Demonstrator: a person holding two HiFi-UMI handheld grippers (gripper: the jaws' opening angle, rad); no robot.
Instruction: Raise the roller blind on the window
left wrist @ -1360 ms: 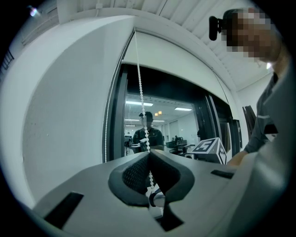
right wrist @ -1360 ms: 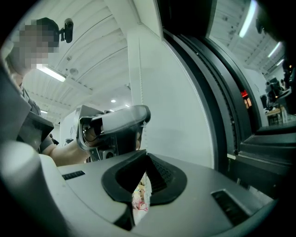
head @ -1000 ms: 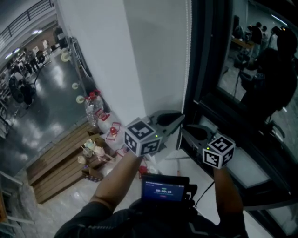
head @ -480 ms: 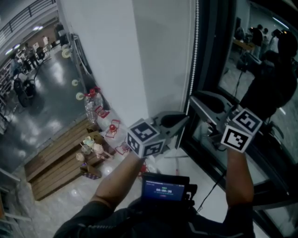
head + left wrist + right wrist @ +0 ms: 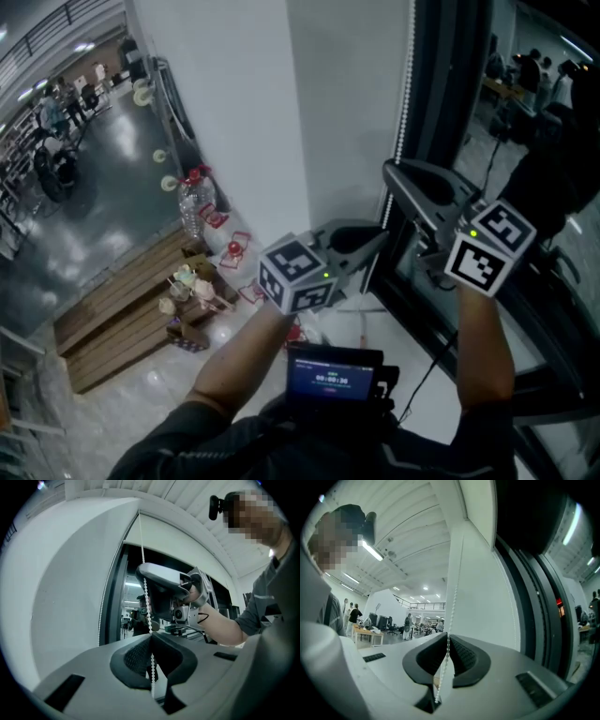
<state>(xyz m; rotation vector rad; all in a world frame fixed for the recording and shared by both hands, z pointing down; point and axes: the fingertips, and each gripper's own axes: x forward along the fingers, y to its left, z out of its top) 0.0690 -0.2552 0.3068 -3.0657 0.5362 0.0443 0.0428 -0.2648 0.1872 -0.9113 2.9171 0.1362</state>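
Note:
A white bead chain (image 5: 405, 103) hangs beside the dark window frame (image 5: 450, 84). My left gripper (image 5: 378, 240) is shut on the chain (image 5: 143, 559) low down, the beads running between its closed pads (image 5: 140, 656). My right gripper (image 5: 388, 169) is above it, seen from the left gripper view as a grey body (image 5: 161, 585) on the chain. Its jaws have just been closing, and they are now shut with the chain (image 5: 454, 588) pinched between the pads (image 5: 461, 656). The white roller blind (image 5: 187, 543) covers the top of the window.
Dark window glass (image 5: 534, 122) reflects people and room lights. A white wall (image 5: 216, 112) stands left of the chain. On the floor below lie water bottles (image 5: 192, 211), small red items and a wooden pallet (image 5: 112, 323). A screen device (image 5: 333, 375) sits on my chest.
My right gripper has risen from beside the left gripper to above it, opening on the way and closing on the chain higher up. The left gripper has held still on the chain.

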